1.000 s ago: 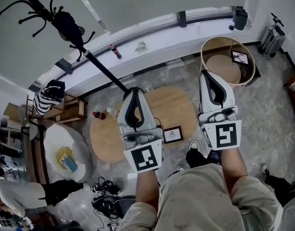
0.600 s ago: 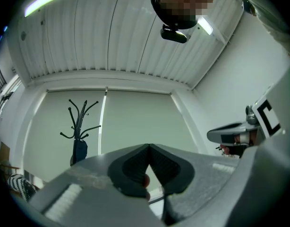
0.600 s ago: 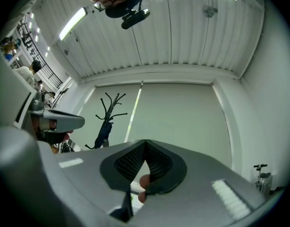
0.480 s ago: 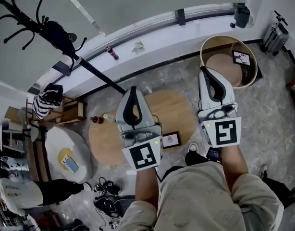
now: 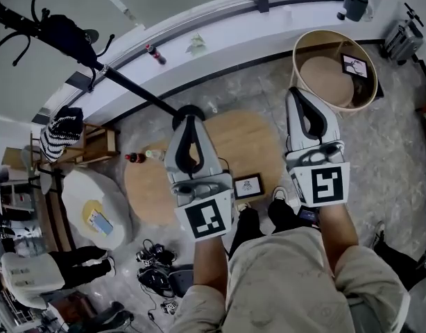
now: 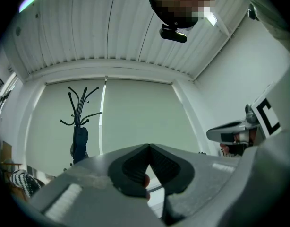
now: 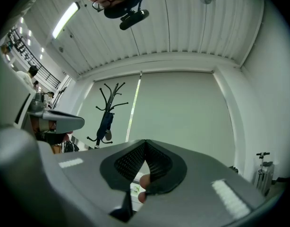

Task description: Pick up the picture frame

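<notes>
A small dark picture frame (image 5: pixel 248 185) with a white picture lies flat near the front right edge of the oval wooden table (image 5: pixel 234 144). In the head view it shows between my two grippers, far below them. My left gripper (image 5: pixel 189 116) is held over the table's middle, jaws shut and empty. My right gripper (image 5: pixel 298 96) is held to the right of the table, also shut and empty. Both gripper views look slightly upward at a pale window blind. There the left gripper (image 6: pixel 149 148) and the right gripper (image 7: pixel 146 143) show their pads meeting at the tip.
A black coat rack (image 5: pixel 60 33) leans at the far left. Bottles (image 5: pixel 135 157) stand at the table's left end. A round wooden tub (image 5: pixel 304 47) at the back right holds a second frame (image 5: pixel 354 66). A white seat (image 5: pixel 78 193) and cables (image 5: pixel 154 279) lie left of my legs.
Both grippers have sunk a little and moved together across the room, still shut. The person has stepped closer to the table, and the coat rack has slid left in the head view.
</notes>
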The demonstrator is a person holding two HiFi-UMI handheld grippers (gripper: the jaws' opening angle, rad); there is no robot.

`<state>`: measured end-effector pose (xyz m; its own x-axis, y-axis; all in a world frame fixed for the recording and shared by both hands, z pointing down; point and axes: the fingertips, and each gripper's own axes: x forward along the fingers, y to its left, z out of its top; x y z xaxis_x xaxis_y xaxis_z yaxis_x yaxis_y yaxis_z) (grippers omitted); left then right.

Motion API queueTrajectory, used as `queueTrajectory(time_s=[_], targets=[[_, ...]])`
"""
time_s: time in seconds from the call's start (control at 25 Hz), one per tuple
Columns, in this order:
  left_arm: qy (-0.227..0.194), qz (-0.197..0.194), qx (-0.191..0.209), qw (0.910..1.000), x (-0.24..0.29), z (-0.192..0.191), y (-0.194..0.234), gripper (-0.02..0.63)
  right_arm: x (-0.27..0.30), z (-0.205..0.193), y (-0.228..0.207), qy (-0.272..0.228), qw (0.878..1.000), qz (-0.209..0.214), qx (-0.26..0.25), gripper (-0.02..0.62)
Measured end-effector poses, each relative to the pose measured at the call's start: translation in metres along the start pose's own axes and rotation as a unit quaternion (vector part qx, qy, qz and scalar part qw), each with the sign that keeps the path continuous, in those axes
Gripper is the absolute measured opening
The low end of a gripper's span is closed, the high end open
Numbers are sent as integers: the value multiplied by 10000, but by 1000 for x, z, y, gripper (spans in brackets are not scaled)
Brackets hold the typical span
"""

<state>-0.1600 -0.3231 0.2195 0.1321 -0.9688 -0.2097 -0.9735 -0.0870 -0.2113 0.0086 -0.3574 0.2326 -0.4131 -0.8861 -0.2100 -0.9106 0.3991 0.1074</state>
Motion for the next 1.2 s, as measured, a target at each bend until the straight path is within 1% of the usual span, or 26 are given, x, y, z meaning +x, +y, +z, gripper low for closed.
queueTrajectory(time_s=[0.16, 0.32, 0.64, 0.8, 1.0, 1.12, 1.2], targets=[[279, -94, -112, 9995, -1, -33, 14, 3, 7, -26, 17, 305, 9995, -56, 76, 2], [636, -173, -329, 9973, -7, -73, 22, 3, 7, -61, 33, 667, 9977, -105, 111, 2], [1337, -430, -553, 9885, -25, -154, 12, 3, -9, -142, 48, 1471, 9883, -233, 325, 2], [1636, -492, -650, 9832, -36, -188, 6, 3, -22, -177, 59, 1821, 9820, -243, 434, 2], [2032, -462, -780, 9749, -57, -236, 3, 3, -38, -224, 77, 2247, 9722, -220, 627, 2], [2329, -485, -845, 9676, -75, -269, -4, 3, -54, -257, 89, 2529, 9643, -198, 758, 2], [2568, -545, -897, 9608, -89, -292, -10, 3, -66, -279, 98, 2740, 9581, -161, 819, 3]])
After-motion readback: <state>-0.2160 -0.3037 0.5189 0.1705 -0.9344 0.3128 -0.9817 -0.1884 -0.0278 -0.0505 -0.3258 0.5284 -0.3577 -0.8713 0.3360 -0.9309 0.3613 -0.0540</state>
